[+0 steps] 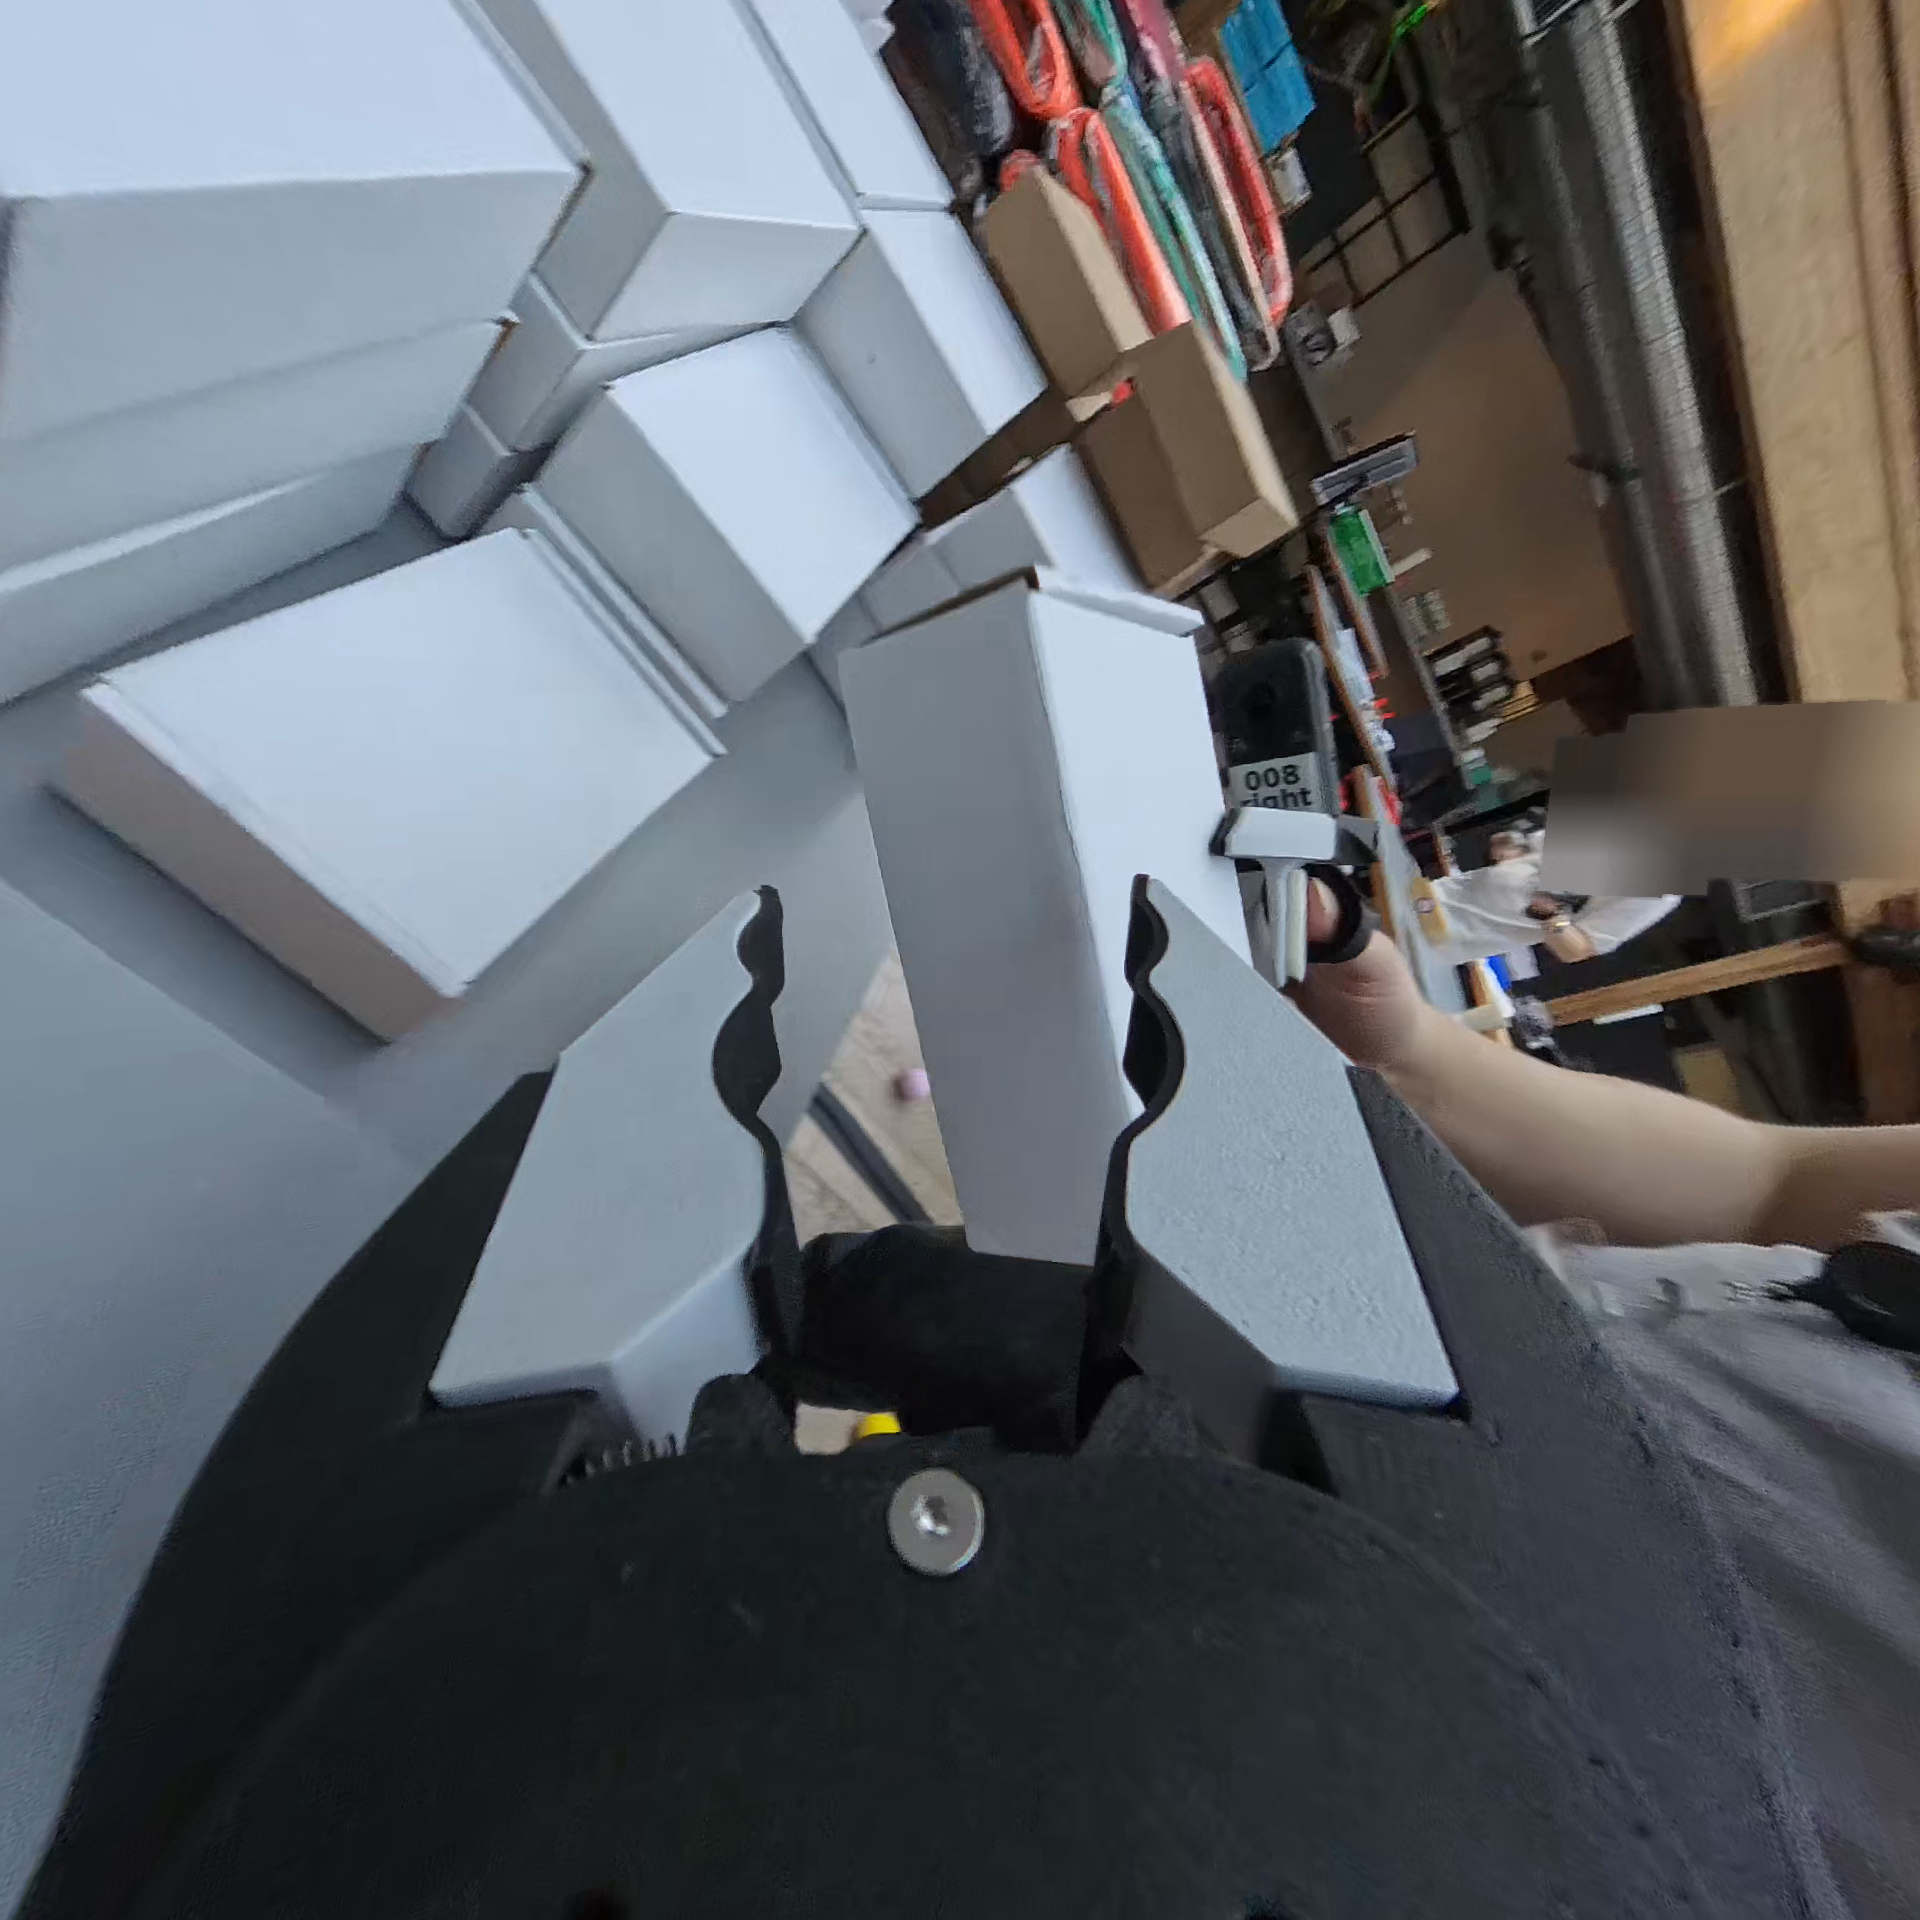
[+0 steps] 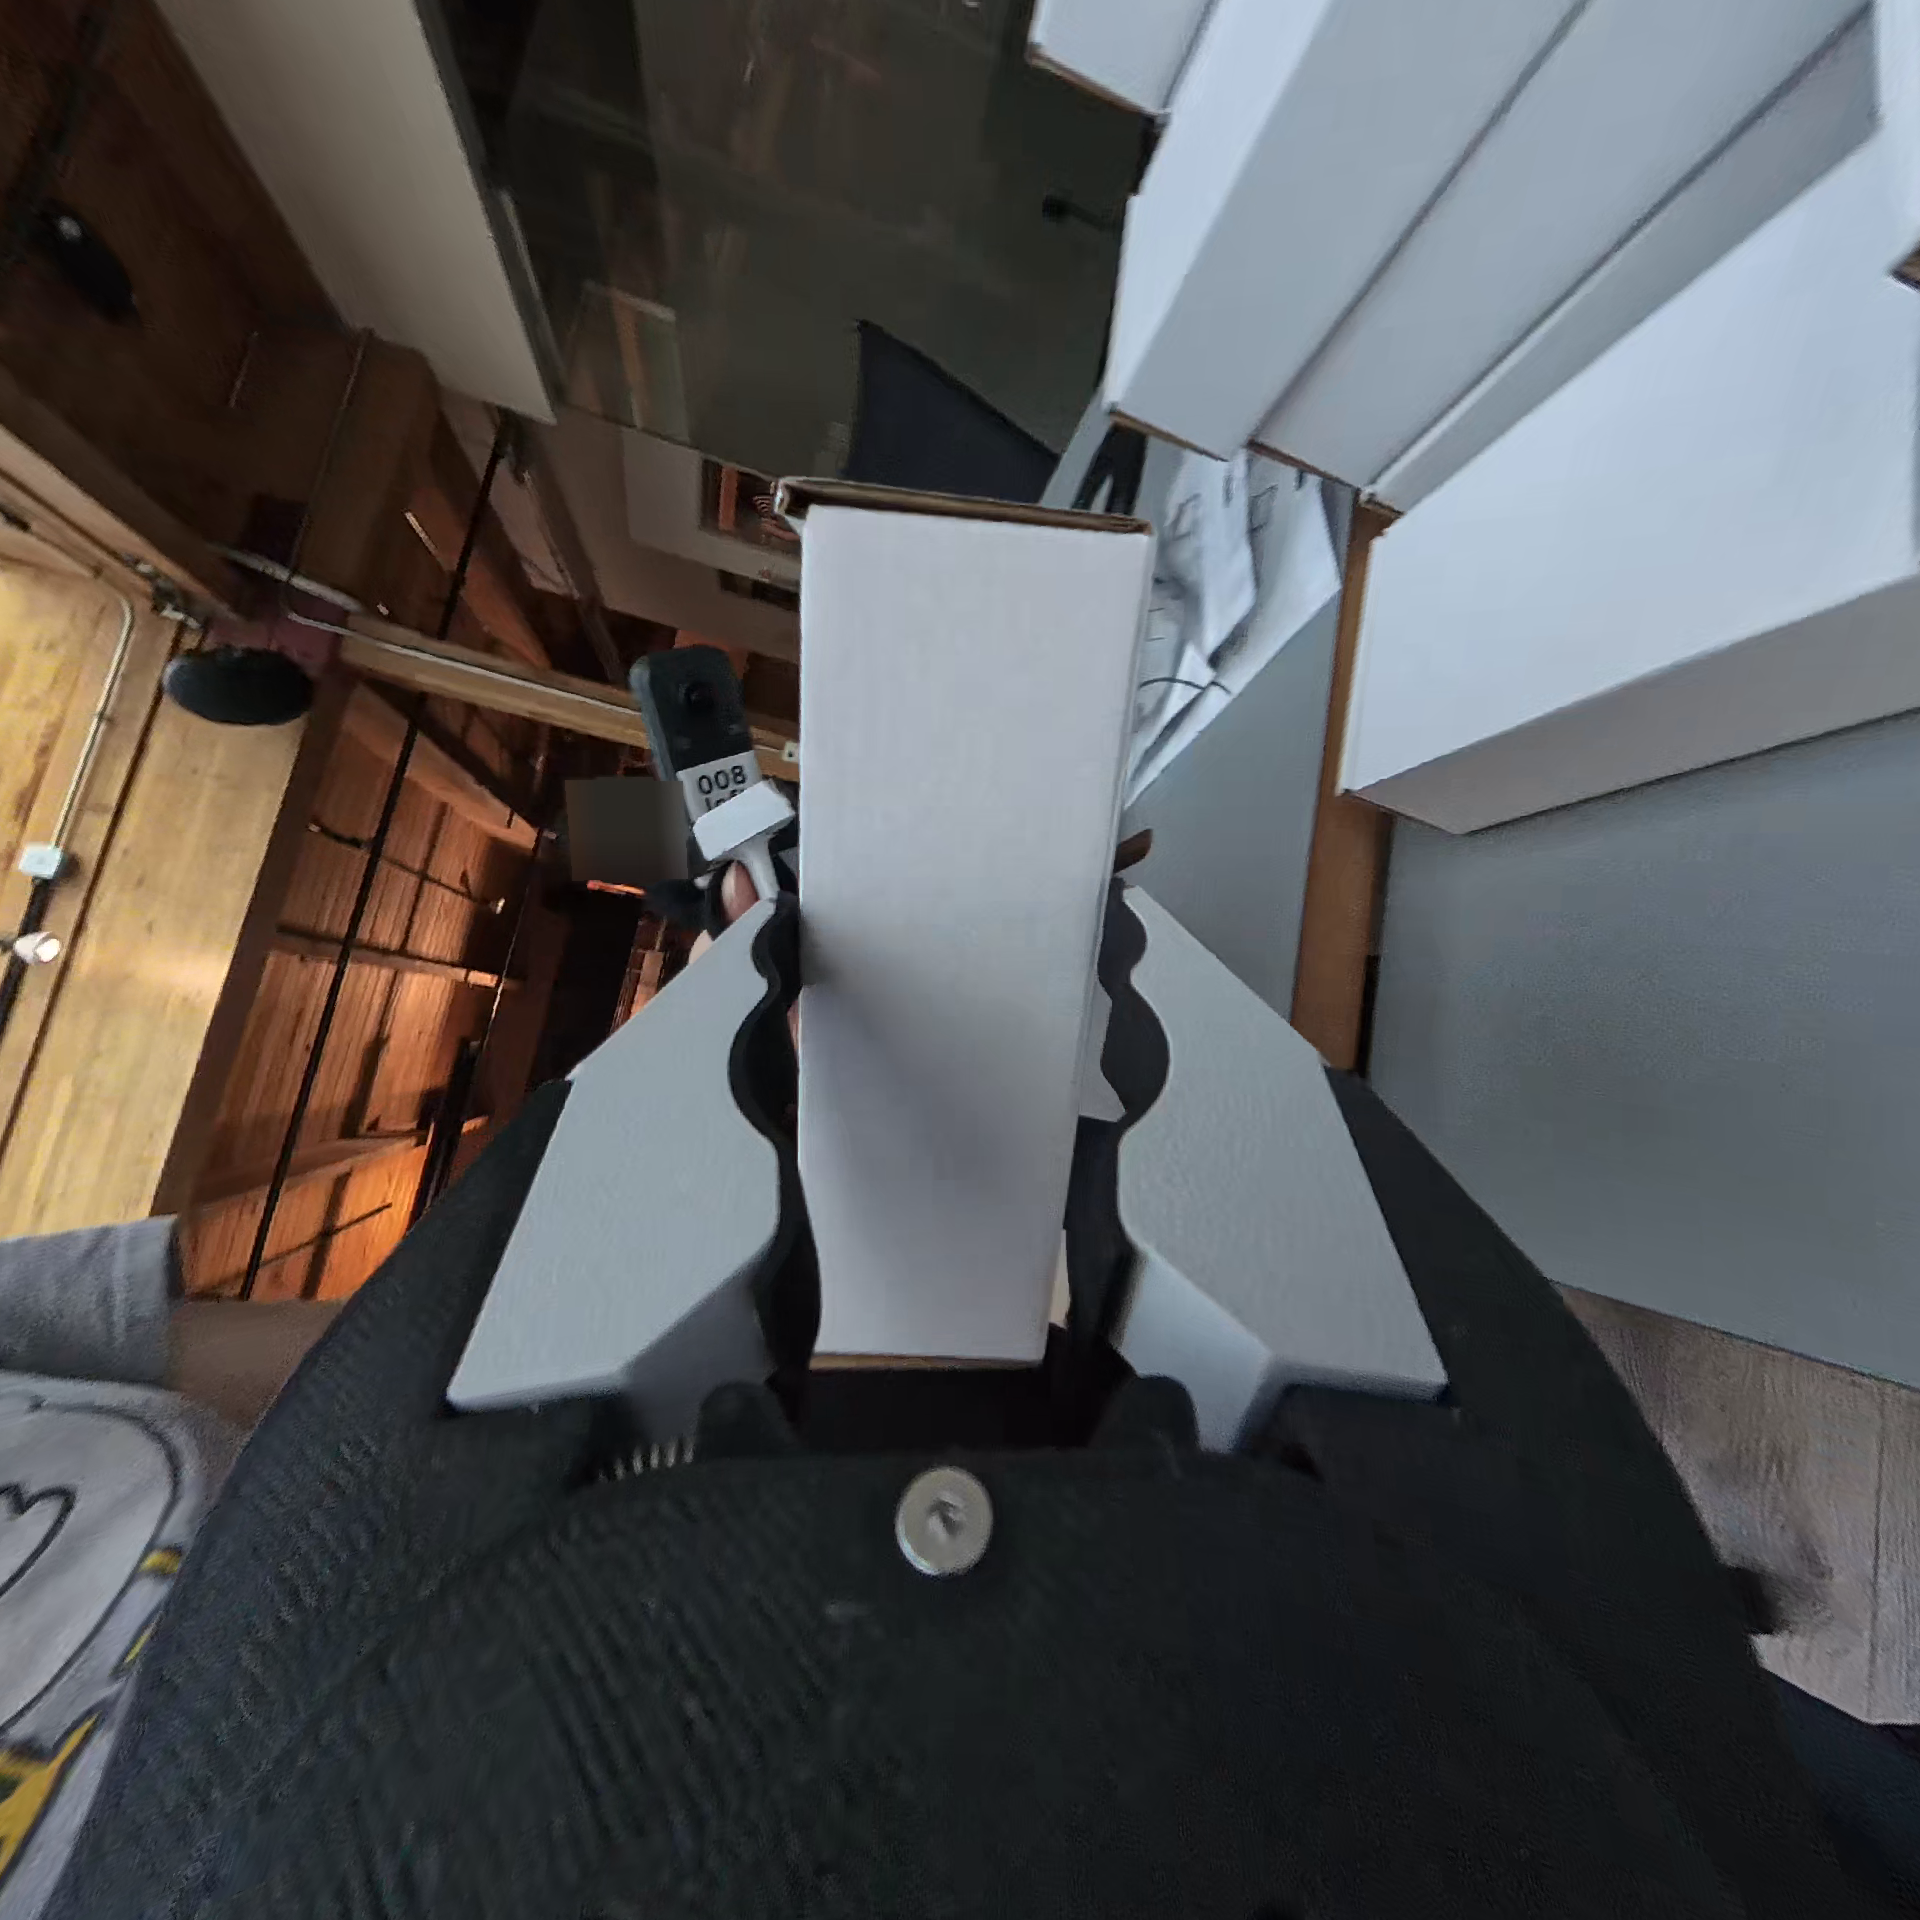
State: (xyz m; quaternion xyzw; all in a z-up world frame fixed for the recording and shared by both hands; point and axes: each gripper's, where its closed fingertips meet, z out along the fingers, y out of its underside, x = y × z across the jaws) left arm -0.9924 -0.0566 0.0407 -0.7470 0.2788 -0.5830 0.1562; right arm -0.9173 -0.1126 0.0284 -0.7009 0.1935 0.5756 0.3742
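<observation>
The left gripper has a white cardboard box between its two grey fingers. The box lies against the right-hand finger, while a clear gap separates it from the left-hand finger — the jaws stand spread, not pressing the box from both sides. In the left wrist view the box runs lengthwise out from the gripper's throat, tilted a little to the left, with a brown raw edge showing at its far end.

The right gripper has the same white box between its fingers. Here the left-hand finger's black wavy pad touches the box's side near the tip, and the right-hand pad sits at the box's other edge; whether that pad presses on the card cannot be told, so it is unclear whether the gripper is clamped. The box's near end rests deep in the jaw's throat.

Each view shows the other gripper farther off, beyond the box, with a dark camera mounted on it and a person's hand at its handle.

Stacks of closed white boxes lie on a grey table beside the grippers — brown cartons and shelving stand behind them.
</observation>
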